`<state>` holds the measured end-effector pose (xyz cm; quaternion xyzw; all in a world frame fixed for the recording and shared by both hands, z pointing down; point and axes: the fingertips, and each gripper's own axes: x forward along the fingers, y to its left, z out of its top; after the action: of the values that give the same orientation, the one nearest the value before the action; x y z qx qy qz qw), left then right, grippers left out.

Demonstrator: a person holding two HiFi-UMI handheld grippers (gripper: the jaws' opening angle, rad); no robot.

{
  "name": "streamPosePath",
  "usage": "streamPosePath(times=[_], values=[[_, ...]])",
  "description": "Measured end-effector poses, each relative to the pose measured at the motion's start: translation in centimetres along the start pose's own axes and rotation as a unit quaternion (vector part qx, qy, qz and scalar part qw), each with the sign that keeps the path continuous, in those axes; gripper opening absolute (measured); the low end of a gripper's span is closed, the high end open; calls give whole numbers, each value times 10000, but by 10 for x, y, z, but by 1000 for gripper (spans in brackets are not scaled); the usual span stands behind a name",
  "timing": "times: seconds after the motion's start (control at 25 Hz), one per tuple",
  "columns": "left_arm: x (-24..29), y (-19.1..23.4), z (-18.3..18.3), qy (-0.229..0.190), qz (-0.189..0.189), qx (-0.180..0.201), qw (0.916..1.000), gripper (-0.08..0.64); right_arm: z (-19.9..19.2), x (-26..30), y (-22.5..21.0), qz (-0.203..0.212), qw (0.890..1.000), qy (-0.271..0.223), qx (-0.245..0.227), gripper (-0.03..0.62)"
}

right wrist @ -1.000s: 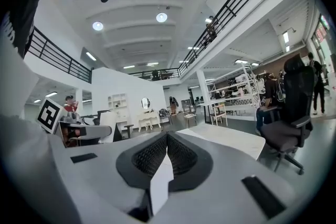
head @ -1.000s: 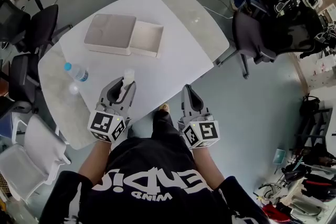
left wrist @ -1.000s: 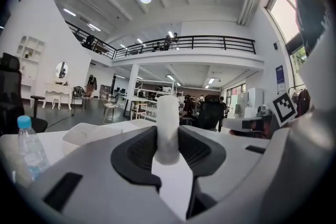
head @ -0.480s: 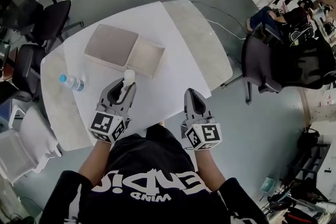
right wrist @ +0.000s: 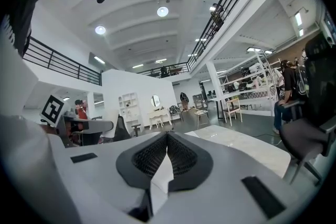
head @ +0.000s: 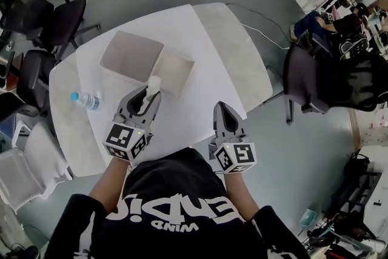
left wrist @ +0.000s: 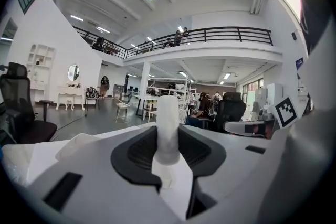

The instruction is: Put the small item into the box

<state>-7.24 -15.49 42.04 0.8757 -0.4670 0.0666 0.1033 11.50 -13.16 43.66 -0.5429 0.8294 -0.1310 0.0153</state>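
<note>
Nearest, at the counter's [head: 206, 45] near edge: right tongs [head: 221, 108] pressed together on nothing, left tongs [head: 147, 94] clamped on the upright small white item [head: 153, 83] above the counter, close to the near rim of the open box [head: 177, 71]. Keep the clamp firm and the item vertical, carry it forward past that rim, lower well inside, and only then release.

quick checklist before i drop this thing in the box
1. Small item gripped between the left gripper pads: ok.
2. Box open, inside bare: ok.
3. Small item over the opening: not ok; in the head view it shows at the box's near edge.
4. Right gripper shut, empty, away from the box: ok.
5. Water bottle off the path: ok.
6. Height above the box: cannot tell.
</note>
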Motion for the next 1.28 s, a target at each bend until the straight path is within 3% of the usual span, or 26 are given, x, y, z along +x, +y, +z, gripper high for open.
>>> streamPosePath(times=[0.6,0.96,1.28], values=[[95,29,-21,669,-481,-152,9965,126,-6,17,-5,-107,9999,5,75,23],[139,49,-74,1395,-392,-423,9885,126,-14,19,-14,-176,9996,137,152,23],[162,56,-124,2121,-347,-257,9763,126,-23,19,-22,-261,9991,231,240,23]])
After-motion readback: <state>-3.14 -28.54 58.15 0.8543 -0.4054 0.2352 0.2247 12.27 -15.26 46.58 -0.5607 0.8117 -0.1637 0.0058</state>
